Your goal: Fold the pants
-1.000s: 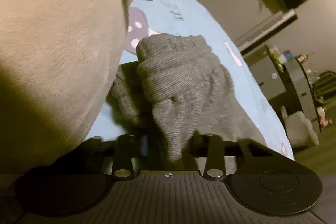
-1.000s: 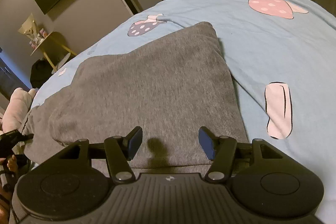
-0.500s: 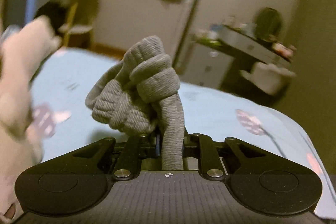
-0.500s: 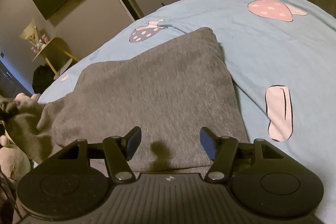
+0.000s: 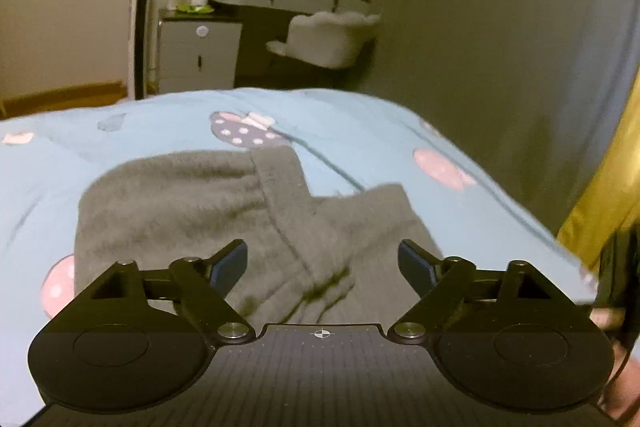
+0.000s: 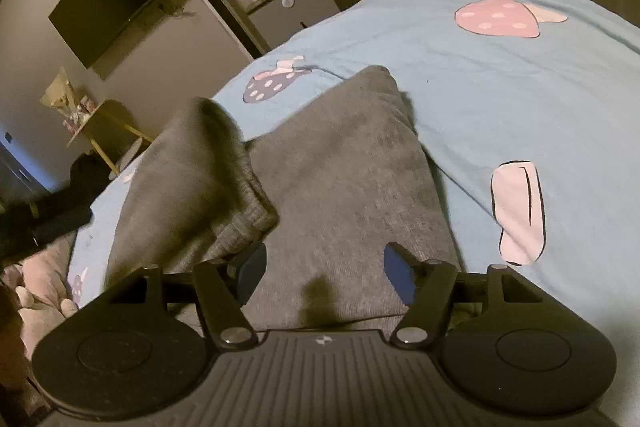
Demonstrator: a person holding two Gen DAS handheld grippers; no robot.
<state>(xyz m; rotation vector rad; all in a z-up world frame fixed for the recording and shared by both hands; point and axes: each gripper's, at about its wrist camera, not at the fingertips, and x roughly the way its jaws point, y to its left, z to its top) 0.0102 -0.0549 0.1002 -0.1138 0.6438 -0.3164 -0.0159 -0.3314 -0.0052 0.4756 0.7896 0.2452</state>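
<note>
My left claw (image 5: 322, 263) is spreading its jaws, already wide, and nothing is pinched between them; the pants (image 5: 248, 223) lie under and ahead of it, untouched by the blue-tipped pads. My right claw (image 6: 324, 273) is also widening, about half spread, its pads hovering above the grey cloth without pressing on it.

I can read no brand, label or writing anywhere; the prints on the sheet (image 5: 360, 131) are shapes only.

The pants are grey, of a soft fine-ribbed knit, lying in the middle of the pale blue sheet. In the right wrist view a thick rumpled fold (image 6: 200, 187) with a coarser ribbed band is laid over their left part, blurred at its far tip; to its right the cloth is flat and smooth, ending in a rounded corner (image 6: 380, 79) toward the far edge of the sheet. In the left wrist view a raised seam runs down the pants toward my claw.

On the sheet beyond the pants is a dark mushroom print (image 6: 272, 83) with pale dots; right of the pants are a pink dotted mushroom (image 6: 496, 19) and a pale pink oblong (image 6: 520, 211) with a black outline.
</note>
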